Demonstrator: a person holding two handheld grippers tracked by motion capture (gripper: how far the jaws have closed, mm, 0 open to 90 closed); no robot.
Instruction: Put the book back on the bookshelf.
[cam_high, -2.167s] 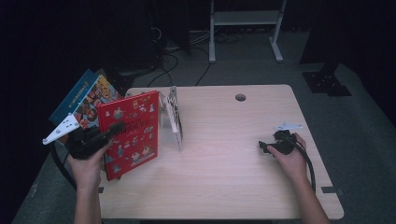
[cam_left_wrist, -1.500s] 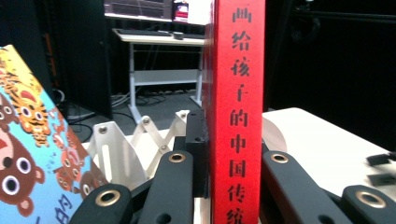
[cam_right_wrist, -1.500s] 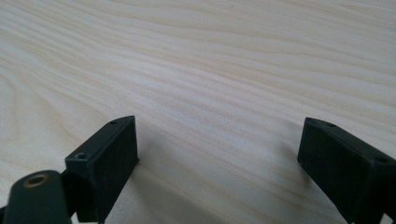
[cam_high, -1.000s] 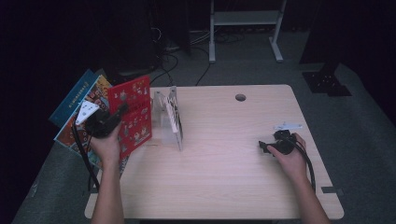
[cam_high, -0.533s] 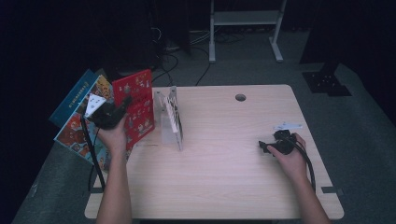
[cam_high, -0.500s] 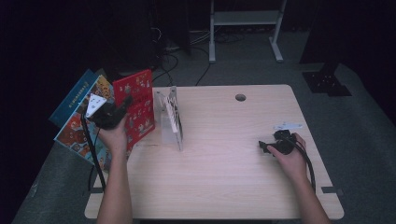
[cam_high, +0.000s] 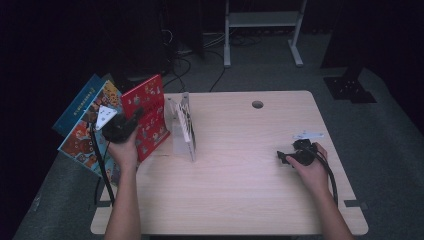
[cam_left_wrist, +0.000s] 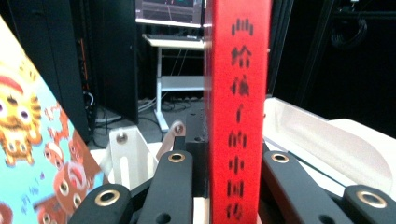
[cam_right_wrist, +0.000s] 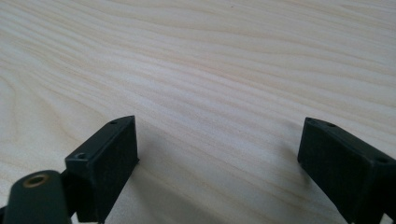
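The left claw (cam_high: 131, 121) is clamped on the spine edge of the red book (cam_high: 149, 116), which stands upright between its jaws, just left of the white rack (cam_high: 182, 126). The right claw (cam_right_wrist: 219, 163) rests on the table (cam_high: 240, 175), jaws wide apart with nothing between them, well away from the book.

In the left gripper view the red book (cam_left_wrist: 238, 112) runs off the top and bottom edges, so its full height is lost, and its spine lettering is soft with blur. The picture book (cam_left_wrist: 37, 154) beside it is cut by the left edge — only a corner of its cover shows. In the high view the left gripper (cam_high: 134, 120) hides part of the red book's cover, and the slots of the rack (cam_high: 184, 125) are too small to tell apart.
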